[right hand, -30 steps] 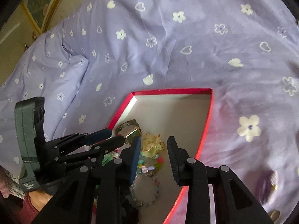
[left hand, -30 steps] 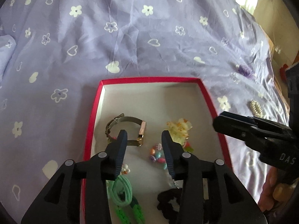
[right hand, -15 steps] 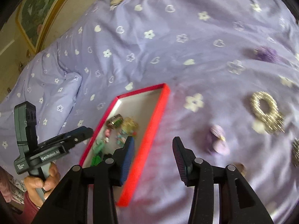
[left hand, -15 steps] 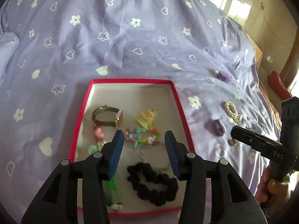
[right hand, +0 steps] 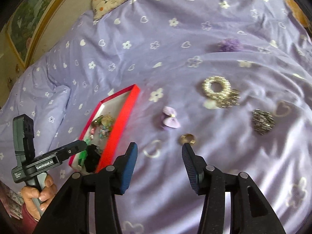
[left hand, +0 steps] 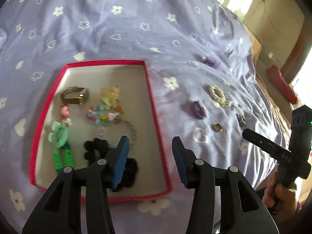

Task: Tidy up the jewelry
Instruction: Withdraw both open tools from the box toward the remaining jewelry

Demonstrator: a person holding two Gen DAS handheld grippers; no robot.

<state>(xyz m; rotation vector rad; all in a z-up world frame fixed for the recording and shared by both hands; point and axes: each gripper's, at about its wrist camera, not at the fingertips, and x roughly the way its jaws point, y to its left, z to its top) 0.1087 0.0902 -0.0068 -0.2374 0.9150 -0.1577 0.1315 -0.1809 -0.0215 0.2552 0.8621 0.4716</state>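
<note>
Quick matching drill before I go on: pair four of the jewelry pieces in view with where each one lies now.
Things:
1. black scrunchie
2. gold ring
3. purple bow clip
4. gold watch

Places:
A. on the bedspread, just beyond the right claw
B. in the red tray, near end
C. in the red tray, far left part
D. on the bedspread, between the tray and the pearl hair tie

Pairs: 1-B, 2-A, 3-D, 4-C
</note>
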